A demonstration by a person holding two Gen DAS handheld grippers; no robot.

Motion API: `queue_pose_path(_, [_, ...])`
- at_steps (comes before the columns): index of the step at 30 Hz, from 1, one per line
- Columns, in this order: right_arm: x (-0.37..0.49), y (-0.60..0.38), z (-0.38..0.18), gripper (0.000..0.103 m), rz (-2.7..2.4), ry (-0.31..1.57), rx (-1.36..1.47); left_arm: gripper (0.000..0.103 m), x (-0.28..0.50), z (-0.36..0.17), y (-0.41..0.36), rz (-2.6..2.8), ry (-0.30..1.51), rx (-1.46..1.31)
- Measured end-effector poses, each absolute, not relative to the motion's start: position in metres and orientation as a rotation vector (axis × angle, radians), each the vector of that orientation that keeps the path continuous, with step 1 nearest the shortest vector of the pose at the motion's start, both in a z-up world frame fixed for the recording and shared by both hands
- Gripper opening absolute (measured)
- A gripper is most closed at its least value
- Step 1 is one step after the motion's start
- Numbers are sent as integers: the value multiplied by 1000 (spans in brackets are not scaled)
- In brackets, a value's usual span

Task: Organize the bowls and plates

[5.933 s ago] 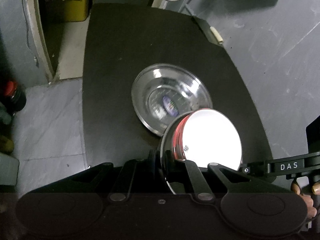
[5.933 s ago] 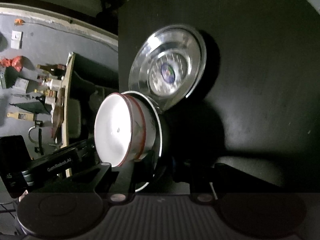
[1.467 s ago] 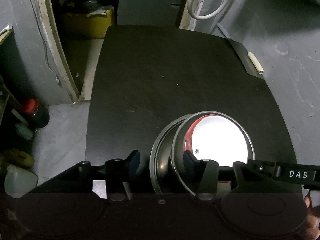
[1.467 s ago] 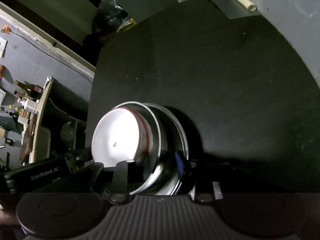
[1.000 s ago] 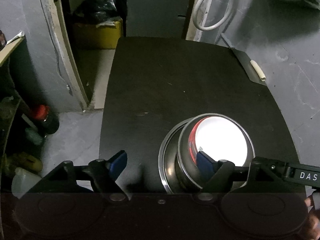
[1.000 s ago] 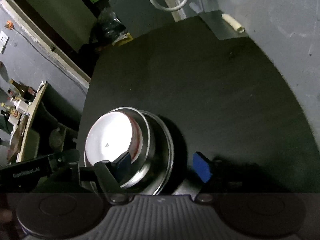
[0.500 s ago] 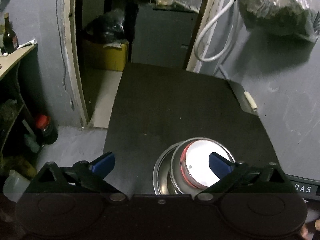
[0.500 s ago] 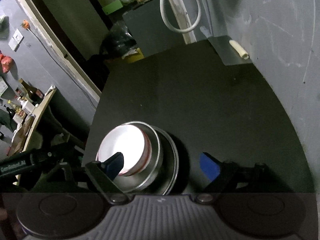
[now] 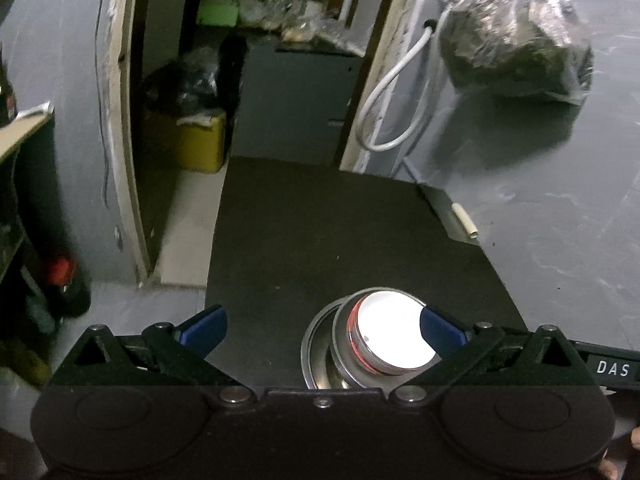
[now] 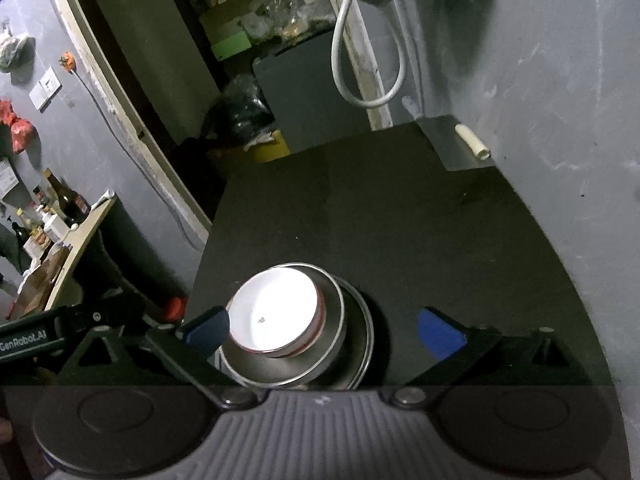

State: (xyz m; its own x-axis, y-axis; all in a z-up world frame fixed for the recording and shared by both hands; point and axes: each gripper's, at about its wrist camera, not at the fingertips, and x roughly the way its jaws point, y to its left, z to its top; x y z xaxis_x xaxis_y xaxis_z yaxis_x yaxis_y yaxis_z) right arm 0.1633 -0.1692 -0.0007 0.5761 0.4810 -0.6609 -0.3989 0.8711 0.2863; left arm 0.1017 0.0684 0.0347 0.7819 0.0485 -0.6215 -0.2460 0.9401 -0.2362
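A white bowl with a red rim (image 9: pixel 394 338) sits nested in a steel bowl (image 9: pixel 340 344), which sits in a steel plate (image 9: pixel 314 354) on the black table (image 9: pixel 320 232). The stack also shows in the right wrist view: white bowl (image 10: pixel 274 312), steel bowl (image 10: pixel 332 336), plate (image 10: pixel 366 344). My left gripper (image 9: pixel 320 326) is open and empty, raised above and behind the stack. My right gripper (image 10: pixel 322 330) is open and empty, also raised above the stack.
A grey wall runs along the table's right side, with a small white tube (image 9: pixel 464 218) on a ledge and a hanging white hose (image 9: pixel 394 92). A doorway and a yellow box (image 9: pixel 192 144) lie beyond the far edge. Bottles stand on a shelf (image 10: pixel 60 216) at left.
Both grippers opened, let go of the bowls, and drew up and back. The nested stack stays on the table.
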Motion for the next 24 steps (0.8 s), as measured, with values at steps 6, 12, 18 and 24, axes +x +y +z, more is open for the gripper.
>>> queue_pose_path(6, [126, -172, 5, 103, 487, 686, 93, 102, 81, 37, 72, 128, 629, -301])
queue_pose_path(12, [85, -180, 7, 103, 441, 577, 119, 102, 53, 37, 76, 111, 619, -311])
queue_pose_path(18, [47, -186, 11, 103, 400, 504, 115, 102, 15, 43, 75, 151, 542, -240])
queue_pose_path(24, [10, -188, 7, 103, 388, 475, 95, 102, -15, 42, 73, 113, 513, -218])
